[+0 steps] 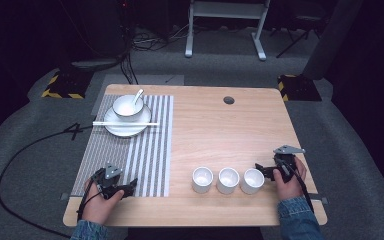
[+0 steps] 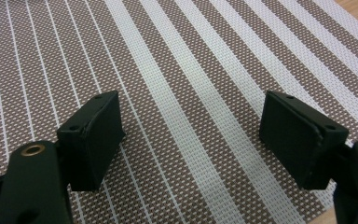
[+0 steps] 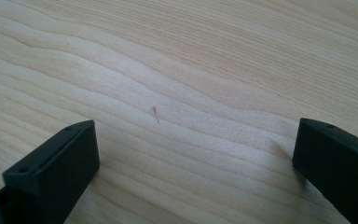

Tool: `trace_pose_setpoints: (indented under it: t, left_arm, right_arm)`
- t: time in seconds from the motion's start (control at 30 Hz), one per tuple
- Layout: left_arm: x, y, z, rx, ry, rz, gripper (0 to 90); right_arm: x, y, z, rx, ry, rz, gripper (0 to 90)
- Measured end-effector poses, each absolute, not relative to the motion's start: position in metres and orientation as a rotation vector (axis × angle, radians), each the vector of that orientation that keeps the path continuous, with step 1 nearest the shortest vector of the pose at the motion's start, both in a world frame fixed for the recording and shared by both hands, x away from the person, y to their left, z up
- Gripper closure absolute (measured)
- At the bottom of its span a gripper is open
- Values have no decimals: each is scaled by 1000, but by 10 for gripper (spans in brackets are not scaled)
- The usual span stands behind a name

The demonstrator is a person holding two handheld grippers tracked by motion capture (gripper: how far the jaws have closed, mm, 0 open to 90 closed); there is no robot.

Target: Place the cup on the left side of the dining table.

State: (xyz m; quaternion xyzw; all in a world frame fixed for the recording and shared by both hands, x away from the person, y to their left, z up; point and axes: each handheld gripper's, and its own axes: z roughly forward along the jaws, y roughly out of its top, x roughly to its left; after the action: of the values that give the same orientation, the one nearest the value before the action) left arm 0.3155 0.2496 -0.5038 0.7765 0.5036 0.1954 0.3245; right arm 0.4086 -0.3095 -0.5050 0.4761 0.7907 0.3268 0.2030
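Wooden table: bowl holds spoon; three cups hollow; left claw, right claw both apart.

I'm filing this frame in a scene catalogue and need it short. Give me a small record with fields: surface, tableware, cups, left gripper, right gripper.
surface: wooden table with a striped placemat on its left part
tableware: bowl with a spoon in it, on a plate at the mat's far end; chopsticks lie across the plate
cups: three white cups in a row near the front edge, upright
left gripper: jaws apart over the mat, nothing between them
right gripper: jaws apart, nothing between them, beside the rightmost cup
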Motion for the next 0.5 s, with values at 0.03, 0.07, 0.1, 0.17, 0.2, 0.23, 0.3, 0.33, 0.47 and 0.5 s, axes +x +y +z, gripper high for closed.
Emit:
trace_pose_setpoints:
  t: [0.03,0.07,0.1,0.17,0.2,0.23,0.3,0.33,0.47,0.5]
  left_arm:
    - [316,250,-504,2036,1321,511,216]
    - [316,250,-504,2036,1321,511,216]
    - [316,250,-504,2036,1321,511,217]
    - [316,250,-504,2037,1321,512,216]
    - [316,250,-504,2036,1321,511,217]
    - [315,250,-504,2036,1321,512,217]
    - [315,249,-504,2031,1323,517,218]
    - [315,248,-504,2031,1320,524,219]
    - [314,247,-499,2016,1305,524,232]
    - [314,247,-497,2008,1304,524,235]
  right_arm:
    - [409,-309,-505,1329,2206,912,3]
    - [409,-309,-505,1329,2206,912,3]
    - [409,-309,-505,1329,2207,912,3]
    - [409,-309,-505,1329,2206,912,3]
    - [409,-309,-505,1329,2207,912,3]
    - [409,-309,-505,1329,2206,912,3]
    - [409,-309,-505,1329,2207,912,3]
    - [409,-309,-505,1329,2207,912,3]
    - [409,-309,-505,1329,2206,912,3]
    - [409,-309,-505,1329,2207,912,3]
